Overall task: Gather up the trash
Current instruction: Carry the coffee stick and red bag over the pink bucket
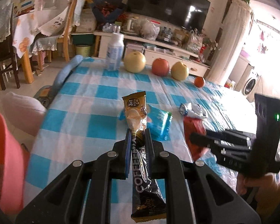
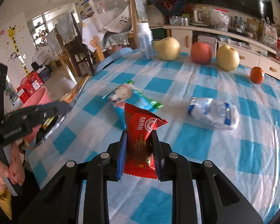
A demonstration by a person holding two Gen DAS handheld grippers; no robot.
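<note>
My left gripper (image 1: 138, 130) is shut on a long gold and black coffee-mix sachet (image 1: 135, 112), which sticks out ahead and trails back between the fingers. My right gripper (image 2: 139, 132) is shut on a red snack wrapper (image 2: 141, 130), held upright above the checked tablecloth (image 2: 196, 140). On the cloth lie a blue and green wrapper (image 2: 132, 99) and a crumpled white and blue wrapper (image 2: 214, 113). The left wrist view shows the right gripper (image 1: 196, 137) at the right with the red wrapper (image 1: 193, 128). The right wrist view shows the left gripper (image 2: 65, 104) at the left with the sachet (image 2: 74, 93).
A white bottle (image 1: 114, 51), two yellow pears (image 1: 134, 62), a red apple (image 1: 160, 67) and a small orange (image 1: 199, 82) stand along the table's far side. A pink bin (image 1: 7, 158) sits beside the table at the left edge. Chairs and a TV cabinet (image 1: 158, 44) stand beyond.
</note>
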